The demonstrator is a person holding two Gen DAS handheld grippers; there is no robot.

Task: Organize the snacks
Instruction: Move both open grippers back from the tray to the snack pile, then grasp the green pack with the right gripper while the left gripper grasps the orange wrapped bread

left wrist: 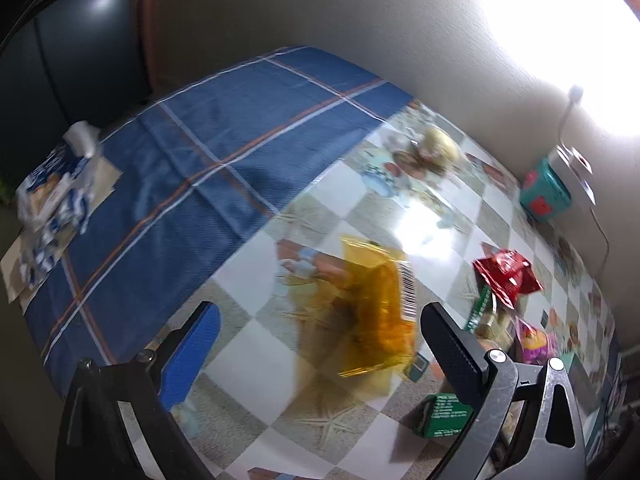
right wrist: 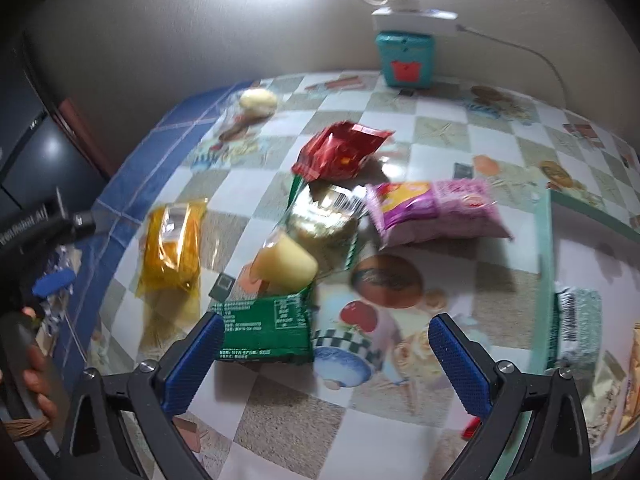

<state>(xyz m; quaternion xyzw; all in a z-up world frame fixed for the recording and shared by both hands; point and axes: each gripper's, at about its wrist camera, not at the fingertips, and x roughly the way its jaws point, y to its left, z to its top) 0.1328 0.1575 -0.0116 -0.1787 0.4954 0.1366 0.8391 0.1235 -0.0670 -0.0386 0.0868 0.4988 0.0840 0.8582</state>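
My left camera looks down along its claw (left wrist: pixel 320 344) from close above the desk (left wrist: pixel 248 368), facing the far wall. My right camera sits just as near, facing that wall too. Both share the yellow packet (left wrist: pixel 376 308) (right wrist: pixel 172 248) and red packet (left wrist: pixel 506 276) (right wrist: pixel 340 152).

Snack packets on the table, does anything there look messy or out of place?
Yes. The red packet, purple packet and green packet lie jumbled at odd angles around a clear wrapper, overlapping it. The yellow packet lies apart.
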